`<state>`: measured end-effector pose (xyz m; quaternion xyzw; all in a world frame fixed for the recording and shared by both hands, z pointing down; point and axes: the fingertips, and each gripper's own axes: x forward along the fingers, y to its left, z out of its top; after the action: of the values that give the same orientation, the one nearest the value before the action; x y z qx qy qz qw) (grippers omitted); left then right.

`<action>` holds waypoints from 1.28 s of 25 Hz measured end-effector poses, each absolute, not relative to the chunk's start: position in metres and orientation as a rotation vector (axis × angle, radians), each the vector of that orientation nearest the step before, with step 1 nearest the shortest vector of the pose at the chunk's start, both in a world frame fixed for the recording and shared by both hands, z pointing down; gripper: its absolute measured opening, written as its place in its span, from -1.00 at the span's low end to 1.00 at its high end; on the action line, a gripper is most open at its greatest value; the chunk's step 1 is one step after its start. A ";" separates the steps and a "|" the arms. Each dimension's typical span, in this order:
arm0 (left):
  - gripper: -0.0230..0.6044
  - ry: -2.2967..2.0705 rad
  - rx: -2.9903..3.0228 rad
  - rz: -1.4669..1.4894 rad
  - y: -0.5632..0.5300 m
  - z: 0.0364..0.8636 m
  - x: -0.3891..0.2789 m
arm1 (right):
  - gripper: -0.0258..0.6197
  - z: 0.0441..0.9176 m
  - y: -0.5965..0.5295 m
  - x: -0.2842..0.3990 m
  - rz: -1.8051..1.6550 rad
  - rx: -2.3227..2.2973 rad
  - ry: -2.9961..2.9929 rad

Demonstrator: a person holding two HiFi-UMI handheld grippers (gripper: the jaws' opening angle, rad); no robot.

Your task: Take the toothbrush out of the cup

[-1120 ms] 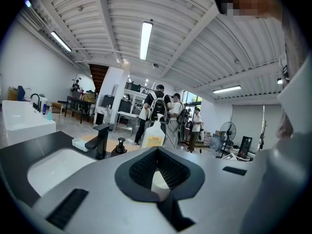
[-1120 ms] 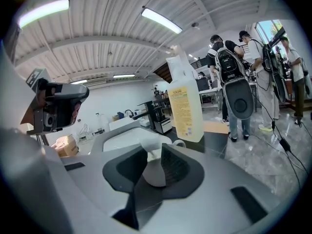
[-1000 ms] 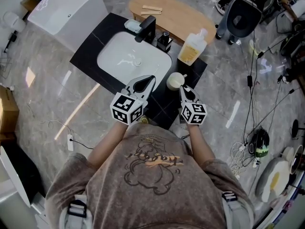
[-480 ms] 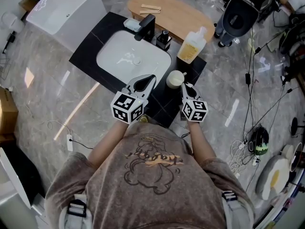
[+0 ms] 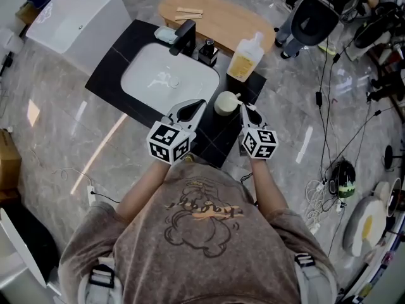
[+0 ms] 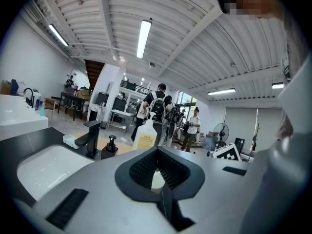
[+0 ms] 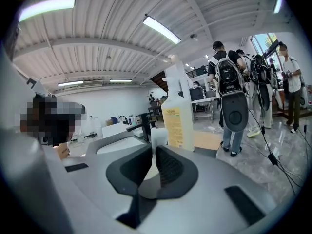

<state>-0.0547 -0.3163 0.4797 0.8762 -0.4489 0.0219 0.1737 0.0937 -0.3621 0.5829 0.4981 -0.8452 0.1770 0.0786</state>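
Fingers (image 7: 171, 165) of the right gripper (image 5: 244, 108) are clamped on the white toothbrush (image 7: 157, 139), which stands in the cream cup (image 5: 224, 102) just beyond the fingertips. A straight upward lift looks best, so the light cup isn't tipped. The left gripper (image 5: 201, 102) is closed and empty beside the cup.

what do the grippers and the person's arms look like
Both the left gripper and right gripper are pale grey shells with black ribbed pads, each carrying a white cube with black square markers. The T-shirt is grey-brown, short-sleeved, with a cartoon print.
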 end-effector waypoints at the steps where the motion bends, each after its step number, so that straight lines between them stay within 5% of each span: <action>1: -0.86 -1.264 2.488 0.062 -0.317 0.480 -0.052 | -0.84 0.578 -0.362 0.095 0.523 1.499 -2.536; 32: -0.86 -1.058 2.577 0.055 -0.314 0.479 0.008 | -0.84 0.485 -0.288 0.191 0.387 1.849 -2.510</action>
<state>0.0080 -0.3142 0.4793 0.9103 -0.3739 0.0194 0.1766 0.1911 -0.2875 0.4849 0.5886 -0.7990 0.1231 0.0002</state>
